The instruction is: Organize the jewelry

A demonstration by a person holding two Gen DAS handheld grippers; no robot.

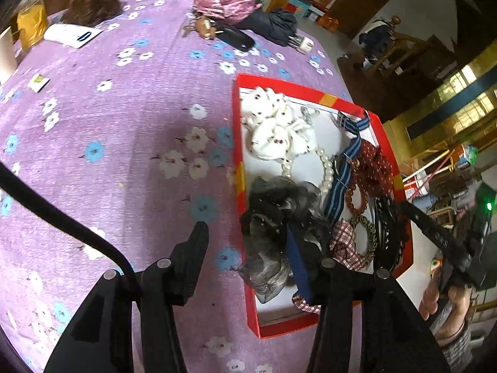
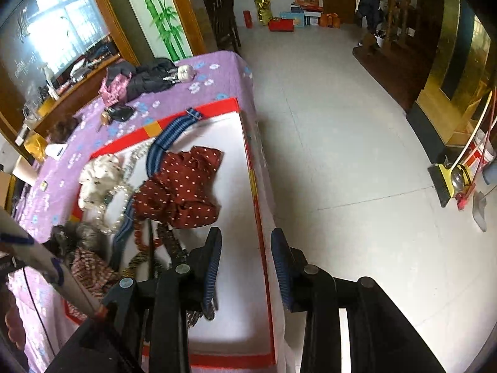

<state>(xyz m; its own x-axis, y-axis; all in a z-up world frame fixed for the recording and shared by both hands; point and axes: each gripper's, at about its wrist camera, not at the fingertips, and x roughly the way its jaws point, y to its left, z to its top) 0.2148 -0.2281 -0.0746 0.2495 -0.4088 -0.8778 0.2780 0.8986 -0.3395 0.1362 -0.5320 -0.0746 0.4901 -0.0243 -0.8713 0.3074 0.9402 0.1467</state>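
- Red box (image 1: 313,91) sits at the table's 3 o'clock edge on the purple floral cloth (image 1: 124,124); likely the collecting tray, since all accessories lie inside.
- Contents: white scrunchie (image 1: 273,127) at 12 o'clock, pearl strand (image 1: 326,168) centre, striped strap (image 1: 343,180) draped over the far rim, red dotted scrunchie (image 2: 183,186), grey mesh scrunchie (image 1: 279,217) at 6 o'clock.
- Left gripper (image 1: 248,248): fingers wide apart, straddling the box's near wall; right finger over the grey scrunchie, contact unclear. Nothing held.
- Right gripper (image 2: 245,267): spread, straddling the box's 3 o'clock wall, empty.
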